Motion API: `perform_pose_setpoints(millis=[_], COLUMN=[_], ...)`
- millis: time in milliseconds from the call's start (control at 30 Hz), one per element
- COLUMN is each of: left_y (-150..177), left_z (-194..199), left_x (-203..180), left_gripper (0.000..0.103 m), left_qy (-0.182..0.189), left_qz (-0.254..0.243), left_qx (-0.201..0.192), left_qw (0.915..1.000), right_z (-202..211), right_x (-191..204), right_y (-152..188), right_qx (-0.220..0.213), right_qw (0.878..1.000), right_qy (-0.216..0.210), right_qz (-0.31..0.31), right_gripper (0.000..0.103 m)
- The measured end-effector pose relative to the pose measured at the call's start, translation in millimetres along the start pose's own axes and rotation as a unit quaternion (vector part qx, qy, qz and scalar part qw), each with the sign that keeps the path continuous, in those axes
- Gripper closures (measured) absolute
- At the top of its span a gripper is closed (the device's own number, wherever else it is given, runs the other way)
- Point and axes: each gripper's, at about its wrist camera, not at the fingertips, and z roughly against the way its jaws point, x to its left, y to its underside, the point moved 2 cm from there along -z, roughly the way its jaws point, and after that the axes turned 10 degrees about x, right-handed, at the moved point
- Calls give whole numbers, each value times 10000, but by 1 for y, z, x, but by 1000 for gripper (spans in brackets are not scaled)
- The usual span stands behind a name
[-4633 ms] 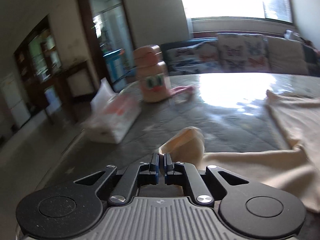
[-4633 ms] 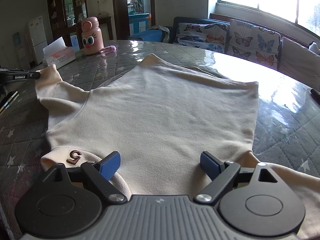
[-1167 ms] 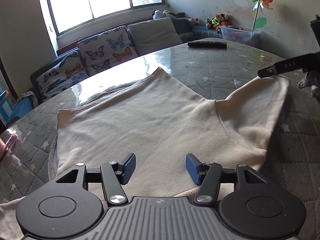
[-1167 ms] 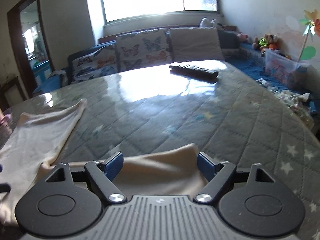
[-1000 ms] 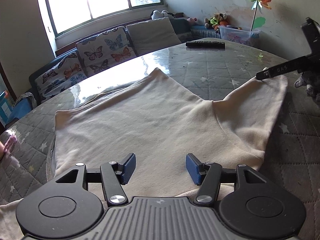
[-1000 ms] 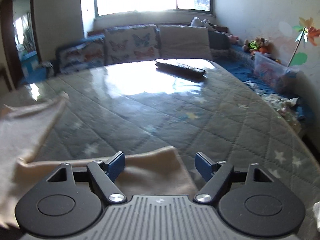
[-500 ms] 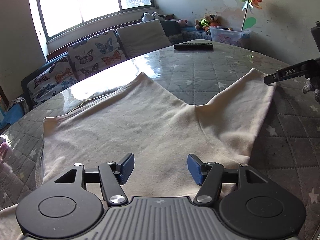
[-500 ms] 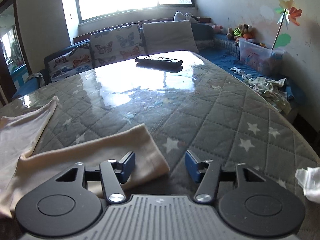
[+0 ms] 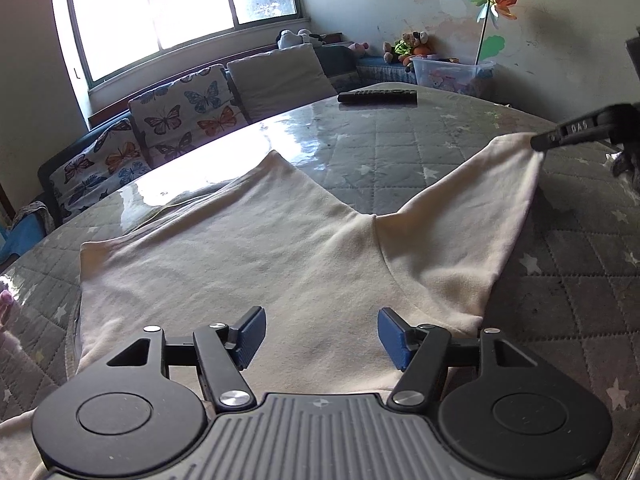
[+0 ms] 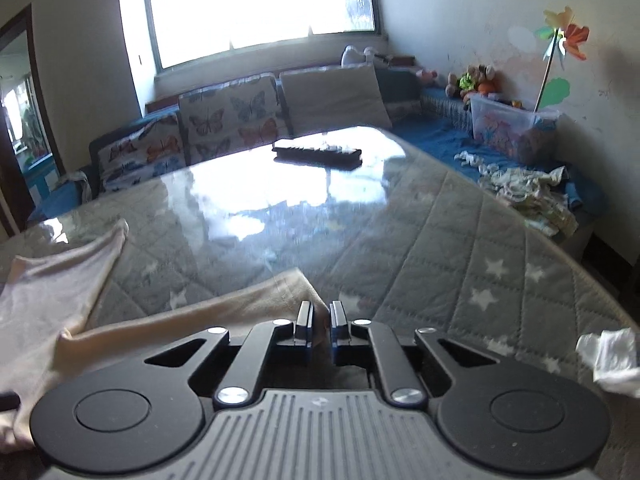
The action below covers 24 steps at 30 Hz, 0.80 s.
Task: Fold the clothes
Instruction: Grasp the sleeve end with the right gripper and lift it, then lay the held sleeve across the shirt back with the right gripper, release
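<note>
Cream shirt [image 9: 248,264] lies spread flat on grey quilted star-print worktop [image 9: 560,280] in left wrist view, body toward the window, one sleeve running out to the right. Left gripper [image 9: 320,336] hovers over the near edge of the shirt, blue fingers [image 9: 250,334] spread wide, nothing between them. Sleeve tip at far right is pinched by the right gripper [image 9: 538,145], seen side-on as a black bar. Black remote [image 9: 377,96] sits far back on the worktop, well apart from the shirt; butterfly cushions [image 9: 188,112] behind it. Right wrist view: right gripper [image 10: 319,322] fingers [image 10: 304,320] pressed nearly together, pinching the sleeve cuff of the shirt [image 10: 224,308] just above the worktop [image 10: 460,240]; frame slightly blurred. Shirt hem trails off left. Remote [image 10: 317,153] far back in glare. White crumpled tissue [image 10: 610,354] at right edge, near the worktop rim.
</note>
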Motion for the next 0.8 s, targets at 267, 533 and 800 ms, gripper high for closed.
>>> perform_pose_setpoints(millis=[267,533,800], left_y=[1,3,6], left_z=[0,2,1], left_x=[-10,-19,-20], left_gripper=[36,36,35], left_qy=[79,183,189], left_qz=[-136,-235,-318], left_qx=[-69,-204,-311], left_qw=[9999,9993,9988], right_z=[14,50,77], right_x=[14,49,106], right_y=[-17,-49,-79], right_qx=[-183,-597,-973], right_qw=[9996,9953,9846], right_qy=[-93,-256,-399], right_qz=[202,712,1395], right_gripper=[96,97,97])
